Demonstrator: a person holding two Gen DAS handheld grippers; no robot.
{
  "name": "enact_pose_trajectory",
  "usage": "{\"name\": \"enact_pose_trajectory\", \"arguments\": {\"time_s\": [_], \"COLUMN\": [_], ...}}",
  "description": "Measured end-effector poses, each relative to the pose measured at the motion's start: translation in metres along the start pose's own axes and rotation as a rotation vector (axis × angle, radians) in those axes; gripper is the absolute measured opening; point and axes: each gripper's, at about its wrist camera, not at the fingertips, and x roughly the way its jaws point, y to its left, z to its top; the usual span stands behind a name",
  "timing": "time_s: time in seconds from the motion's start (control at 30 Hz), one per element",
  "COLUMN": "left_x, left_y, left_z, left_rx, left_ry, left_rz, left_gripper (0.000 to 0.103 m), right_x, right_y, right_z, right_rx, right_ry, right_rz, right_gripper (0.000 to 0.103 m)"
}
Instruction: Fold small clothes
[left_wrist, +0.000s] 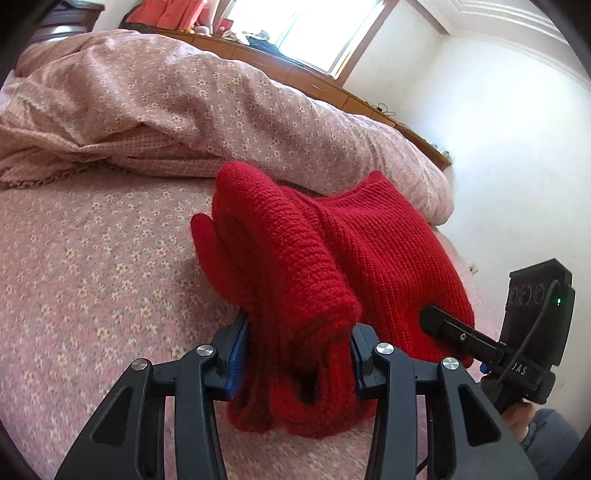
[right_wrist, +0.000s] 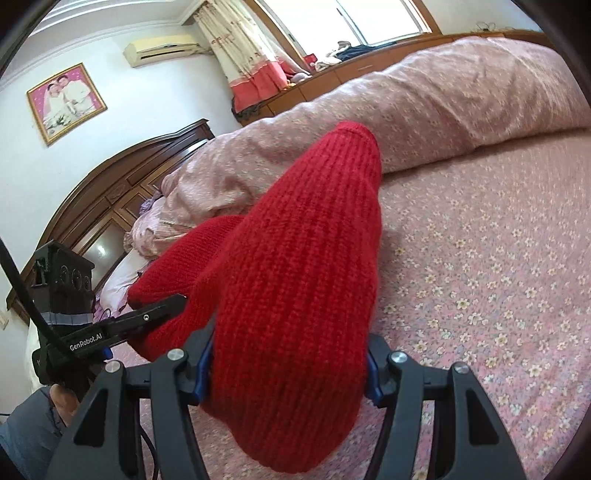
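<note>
Left wrist: red knit garment (left_wrist: 332, 258) bunched, seemingly clamped, between left gripper (left_wrist: 299, 354) fingers

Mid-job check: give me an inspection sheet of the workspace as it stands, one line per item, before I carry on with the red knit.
Surface: bed with a pink floral sheet, rumpled quilt bunched along its far side.
Job's things: one red knitted garment, lifted and bunched, held at two places.
Clutter: nothing seen on the sheet near the garment.
Grippers: left gripper shut on a thick bunch of knit; right gripper shut on another part of it.
Cables: black cable running along the left gripper's body; another on the right gripper's body.
Surroundings: wooden headboard, framed photo, air conditioner, curtain, window, low wooden cabinet with oddments on top.
</note>
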Motion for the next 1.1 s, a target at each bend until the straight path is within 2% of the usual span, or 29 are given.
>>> {"name": "enact_pose_trajectory", "arguments": {"time_s": [0.27,0.4,0.53,1.1], "left_x": [0.021,0.035,0.037,0.046], "left_y": [0.01,0.014,0.009,0.012], "left_z": [0.003,-0.004,-0.008,-0.017], "left_rx": [0.021,0.03,0.068,0.059], "left_ry": [-0.008,-0.001,-0.016,0.001], "left_rz": [0.004,0.027,0.053,0.09], "left_gripper": [0.037,0.037,0.037,0.039], "right_x": [0.015,0.028,0.033,0.039], "right_y": [-0.01,-0.02,-0.032,-0.038], "right_z": [-0.003,-0.013,-0.015,-0.019], "right_rx": [0.008,0.015,0.047,0.04], "right_ry": [-0.004,0.027,0.035,0.037], "right_rz": [-0.035,-0.063,-0.058,-0.079], "right_gripper": [0.064,0.064,0.065,0.069]}}
